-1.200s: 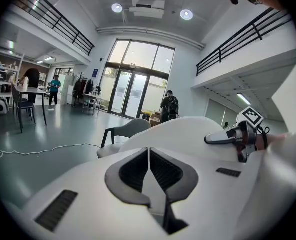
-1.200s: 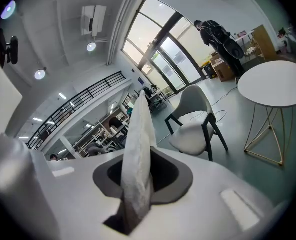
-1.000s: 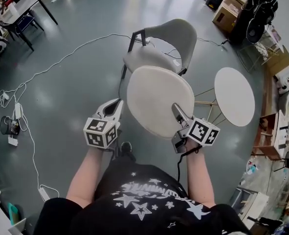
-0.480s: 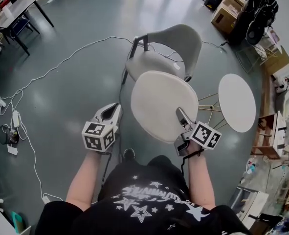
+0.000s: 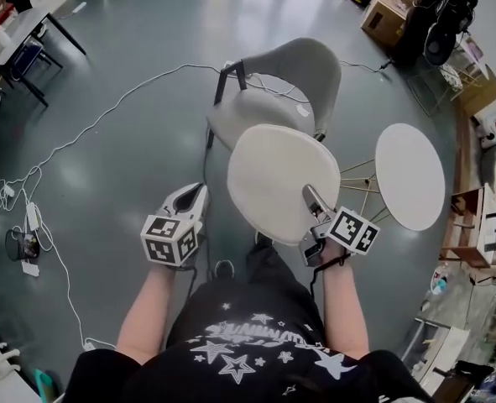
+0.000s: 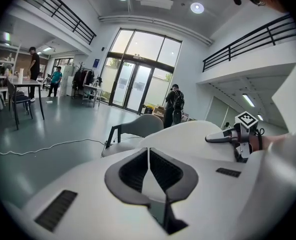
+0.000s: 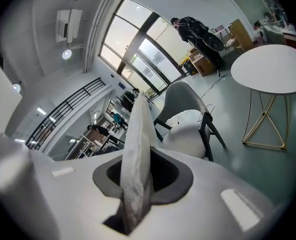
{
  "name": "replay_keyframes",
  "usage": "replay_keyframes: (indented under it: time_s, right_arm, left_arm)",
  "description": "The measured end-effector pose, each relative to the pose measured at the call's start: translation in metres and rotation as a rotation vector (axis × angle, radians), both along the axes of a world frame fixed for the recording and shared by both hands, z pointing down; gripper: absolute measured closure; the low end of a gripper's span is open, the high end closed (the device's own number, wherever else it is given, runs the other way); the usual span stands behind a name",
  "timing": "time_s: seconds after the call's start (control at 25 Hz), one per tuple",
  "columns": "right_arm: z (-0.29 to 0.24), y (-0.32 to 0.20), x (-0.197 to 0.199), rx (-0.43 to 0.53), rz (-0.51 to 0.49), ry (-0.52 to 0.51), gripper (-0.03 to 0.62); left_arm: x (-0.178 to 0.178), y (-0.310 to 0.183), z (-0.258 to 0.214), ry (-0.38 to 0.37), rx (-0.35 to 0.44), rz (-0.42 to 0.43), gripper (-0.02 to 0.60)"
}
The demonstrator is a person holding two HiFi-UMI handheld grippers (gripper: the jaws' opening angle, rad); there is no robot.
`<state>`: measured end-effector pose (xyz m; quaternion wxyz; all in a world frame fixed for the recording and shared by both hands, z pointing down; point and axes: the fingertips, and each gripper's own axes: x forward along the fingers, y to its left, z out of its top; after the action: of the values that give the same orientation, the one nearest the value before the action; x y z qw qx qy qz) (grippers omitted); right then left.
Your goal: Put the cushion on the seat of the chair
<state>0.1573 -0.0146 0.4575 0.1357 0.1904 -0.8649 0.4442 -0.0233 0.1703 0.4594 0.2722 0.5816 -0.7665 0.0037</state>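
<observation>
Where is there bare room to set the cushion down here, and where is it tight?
The chair seat is bare, bordered by its backrest behind and the held cushion on the near side. The round table top is bare too. Open floor lies left of the chair, up to the cable. Tightest: between cushion and table.

The chair seat (image 5: 246, 114) can be approached from above, from the near side and from the left, where the open floor (image 5: 138, 166) is crossed only by a thin cable (image 5: 122, 97). The far side is closed off by the curved backrest (image 5: 302, 64), and room on the right is narrowed by a round white table (image 5: 409, 175) standing near. The seat's near edge is overlapped in the head view by the cushion (image 5: 283, 183).
</observation>
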Motion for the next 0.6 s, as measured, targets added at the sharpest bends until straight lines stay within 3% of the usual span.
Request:
replay_keyframes:
  time_s: [0.28, 0.6]
  right_arm:
    - [-0.007, -0.07, -0.031, -0.032, -0.014, -0.053, 0.536]
    - [0.009, -0.145, -0.049, -0.062, -0.015, -0.033, 0.535]
  left_arm:
    - [-0.017, -0.06, -0.008, -0.016, -0.026, -0.017, 0.561]
    - [-0.024, -0.133, -0.01, -0.028, -0.047, -0.019, 0.561]
